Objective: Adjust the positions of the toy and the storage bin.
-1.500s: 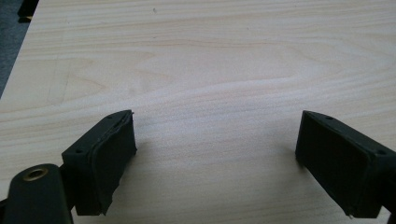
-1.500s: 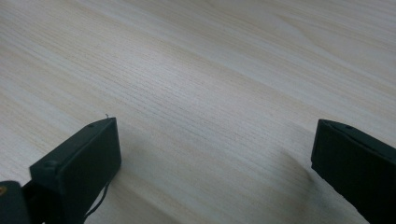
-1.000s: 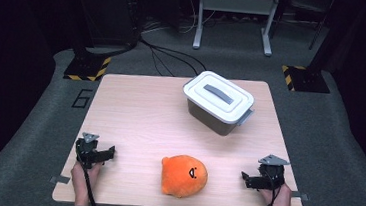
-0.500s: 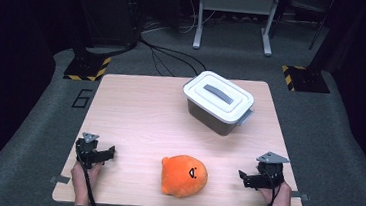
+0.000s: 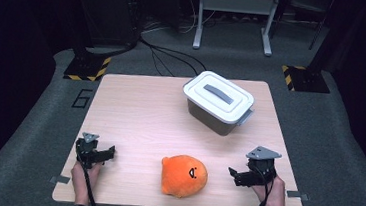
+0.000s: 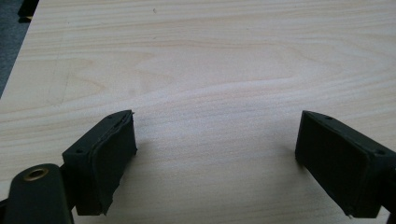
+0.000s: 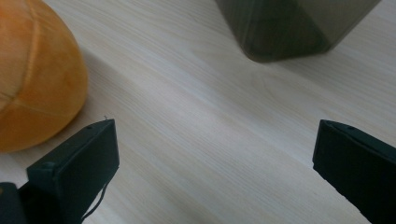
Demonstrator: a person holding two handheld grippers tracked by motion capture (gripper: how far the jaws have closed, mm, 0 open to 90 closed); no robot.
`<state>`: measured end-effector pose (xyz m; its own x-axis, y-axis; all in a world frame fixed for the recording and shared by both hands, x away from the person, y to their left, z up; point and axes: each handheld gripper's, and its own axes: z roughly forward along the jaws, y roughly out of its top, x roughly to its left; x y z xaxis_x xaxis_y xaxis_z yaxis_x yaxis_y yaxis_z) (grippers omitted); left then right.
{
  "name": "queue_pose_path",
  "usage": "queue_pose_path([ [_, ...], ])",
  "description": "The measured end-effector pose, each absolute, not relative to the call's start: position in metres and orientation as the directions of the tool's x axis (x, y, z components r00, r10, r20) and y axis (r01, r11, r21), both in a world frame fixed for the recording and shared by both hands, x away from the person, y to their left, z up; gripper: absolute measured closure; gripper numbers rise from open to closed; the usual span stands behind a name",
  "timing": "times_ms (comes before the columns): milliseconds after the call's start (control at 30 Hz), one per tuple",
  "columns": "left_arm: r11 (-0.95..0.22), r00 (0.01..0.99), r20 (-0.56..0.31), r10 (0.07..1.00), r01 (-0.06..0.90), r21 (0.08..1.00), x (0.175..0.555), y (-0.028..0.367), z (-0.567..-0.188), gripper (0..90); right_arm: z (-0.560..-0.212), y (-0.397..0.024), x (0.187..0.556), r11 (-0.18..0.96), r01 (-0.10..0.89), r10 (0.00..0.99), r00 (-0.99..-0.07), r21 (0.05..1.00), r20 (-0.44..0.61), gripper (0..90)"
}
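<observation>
A lidded box (image 5: pixel 218 103) stands on the table (image 5: pixel 135 109) well beyond the right fingers (image 7: pixel 79 163), with cables (image 5: pixel 170 56) farther back.

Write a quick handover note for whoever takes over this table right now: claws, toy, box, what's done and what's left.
Left claw: open, holding nothing, low over the table near its front left corner.
Right claw: open, holding nothing, at the front right, pointing toward the toy.
Orange plush toy: lying at front centre between the two claws, untouched.
Grey box: at the back right, white lid on.
Done: nothing yet.
Left, probably: take the lid off and put the toy inside.
</observation>
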<state>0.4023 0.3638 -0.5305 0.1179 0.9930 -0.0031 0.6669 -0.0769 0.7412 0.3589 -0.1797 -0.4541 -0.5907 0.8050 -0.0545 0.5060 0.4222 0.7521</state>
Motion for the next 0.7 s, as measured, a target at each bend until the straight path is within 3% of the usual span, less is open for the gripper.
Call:
queue_pose_path([
  [700, -0.077, 0.115, -0.001, 0.993, 0.665, 0.743, 0.402, 0.364, -0.531, 12.0, -0.418, -0.126, 0.355, 0.518, 0.391, 0.684, -0.723, 0.761, -0.095, 0.0],
])
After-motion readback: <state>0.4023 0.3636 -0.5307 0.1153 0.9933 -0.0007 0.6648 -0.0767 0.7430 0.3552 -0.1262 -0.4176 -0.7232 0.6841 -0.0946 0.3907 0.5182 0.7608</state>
